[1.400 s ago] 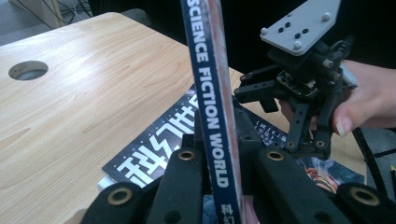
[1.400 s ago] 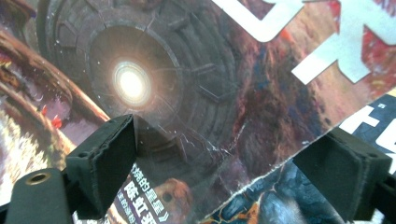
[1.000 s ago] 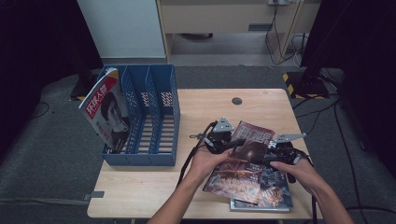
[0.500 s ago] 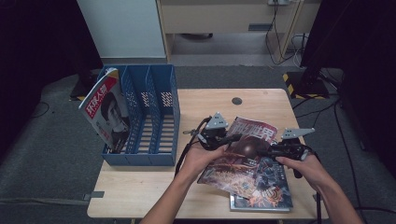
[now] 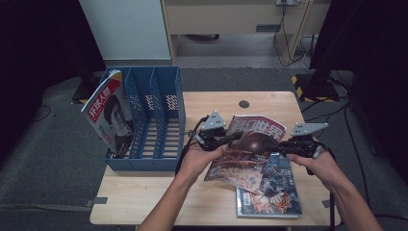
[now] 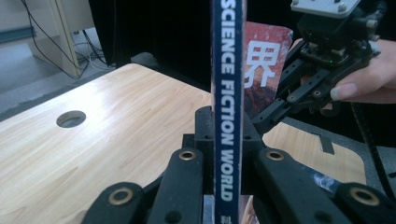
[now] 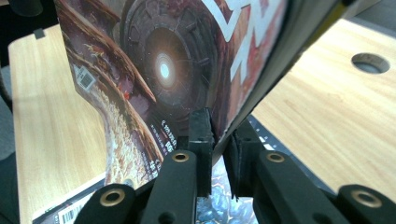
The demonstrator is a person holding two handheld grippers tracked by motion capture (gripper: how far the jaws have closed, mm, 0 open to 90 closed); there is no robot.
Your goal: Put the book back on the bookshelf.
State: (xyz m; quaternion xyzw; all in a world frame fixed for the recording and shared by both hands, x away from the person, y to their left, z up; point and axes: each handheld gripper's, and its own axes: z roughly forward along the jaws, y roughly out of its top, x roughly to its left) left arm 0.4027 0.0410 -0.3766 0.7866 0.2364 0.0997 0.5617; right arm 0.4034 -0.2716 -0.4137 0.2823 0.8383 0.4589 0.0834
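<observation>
Starting at the left of the high view, I see the blue file rack (image 5: 144, 130) at the left edge of the tabletop (image 5: 144, 202), with a red-and-white magazine (image 5: 109, 115) leaning upright in its leftmost slot. The other slots hold nothing I can make out.

Next comes my left tool (image 5: 226, 138), pinching the left edge of the science fiction magazine (image 5: 248, 149). In the left gripper view the jaws sit pressed against both sides of the magazine's spine (image 6: 227, 102), which stands upright between them and reads "SCIENCE FICTION WORLD". The magazine is lifted off the tabletop and tilted, its cover facing me, at the middle of the tabletop, just right of the rack.

Under its lower edge lies a second magazine (image 5: 274, 192), flat near the front right of the tabletop, partly covered by the raised one.

To the right, my right tool (image 5: 279, 147) grips the magazine's right side. Its jaws have just been closing, and in the right gripper view they pinch the bottom edge of the cover (image 7: 159, 70), pages between the pads. The right tool (image 6: 303, 93) also shows from the left gripper view, beyond the spine.

A round cable hole (image 5: 244, 104) sits in the tabletop behind the magazine.
</observation>
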